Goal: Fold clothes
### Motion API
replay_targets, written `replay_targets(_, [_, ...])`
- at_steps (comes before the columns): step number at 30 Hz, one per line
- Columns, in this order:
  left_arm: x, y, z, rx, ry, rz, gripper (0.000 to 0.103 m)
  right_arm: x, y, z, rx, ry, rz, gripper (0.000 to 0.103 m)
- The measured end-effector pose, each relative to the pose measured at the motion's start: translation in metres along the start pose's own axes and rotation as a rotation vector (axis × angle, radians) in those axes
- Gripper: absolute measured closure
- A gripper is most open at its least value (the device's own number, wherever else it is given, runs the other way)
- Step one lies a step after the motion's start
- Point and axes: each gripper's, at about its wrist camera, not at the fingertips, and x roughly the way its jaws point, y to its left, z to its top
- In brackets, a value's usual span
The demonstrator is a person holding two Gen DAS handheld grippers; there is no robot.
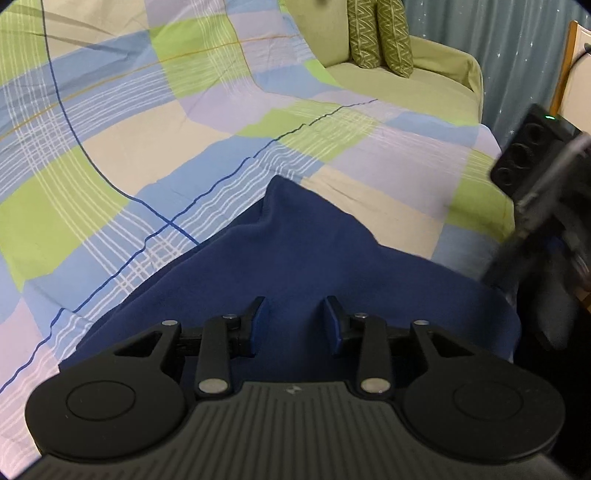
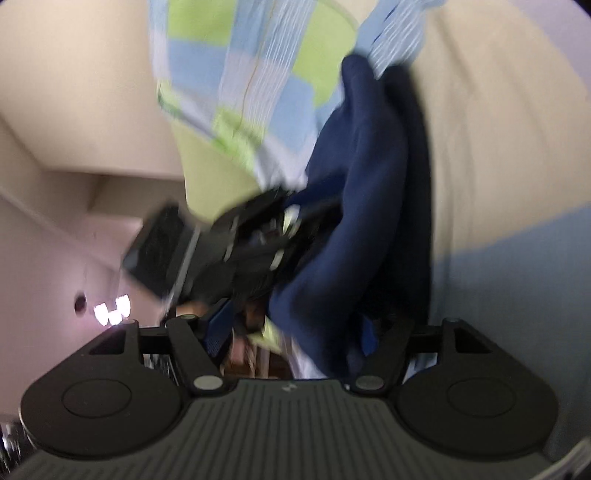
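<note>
Two hand-held grippers work over one navy garment (image 1: 306, 254), a soft fleece-like piece that lies on a bed covered by a plaid sheet (image 1: 155, 122) in green, blue, lilac and cream. In the left wrist view the garment rises to a peak near the middle of the sheet and spreads down toward the camera, passing under the left hand-held gripper (image 1: 295, 325). Its blue-padded fingers (image 1: 258, 325) stand partly apart with navy cloth showing in the gap, and neither pad presses on it. Beyond the bed a green sofa (image 1: 436, 74) carries two patterned cushions (image 1: 380, 33). At the right edge of that view part of the other device shows, dark and blurred. The right wrist view is rolled and smeared by motion; there the right hand-held gripper (image 2: 295, 332) has its jaws set wide, with a fold of the navy garment hanging between them, not visibly clamped.
</note>
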Motion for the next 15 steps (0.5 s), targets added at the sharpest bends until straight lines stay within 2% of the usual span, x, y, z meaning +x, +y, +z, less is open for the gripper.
replay_targets(2, [0.002, 0.000, -0.004, 0.001, -0.017, -0.001, 0.061, -0.005, 0.001, -0.015, -0.005, 0.000, -0.029, 0.039])
replay_targets(6, [-0.001, 0.000, -0.012, 0.004, -0.051, 0.003, 0.061, -0.012, 0.003, -0.036, -0.026, -0.082, -0.077, 0.047])
replay_targets(10, [-0.001, 0.000, -0.013, -0.003, -0.065, 0.000, 0.061, -0.015, 0.018, -0.042, -0.080, -0.128, -0.147, 0.048])
replay_targets(13, [-0.001, 0.000, -0.013, -0.004, -0.074, 0.009, 0.061, -0.023, 0.044, -0.048, -0.208, -0.150, -0.294, 0.048])
replay_targets(15, [-0.002, 0.001, -0.015, -0.012, -0.082, 0.009, 0.061, -0.024, 0.060, -0.053, -0.310, -0.166, -0.403, 0.040])
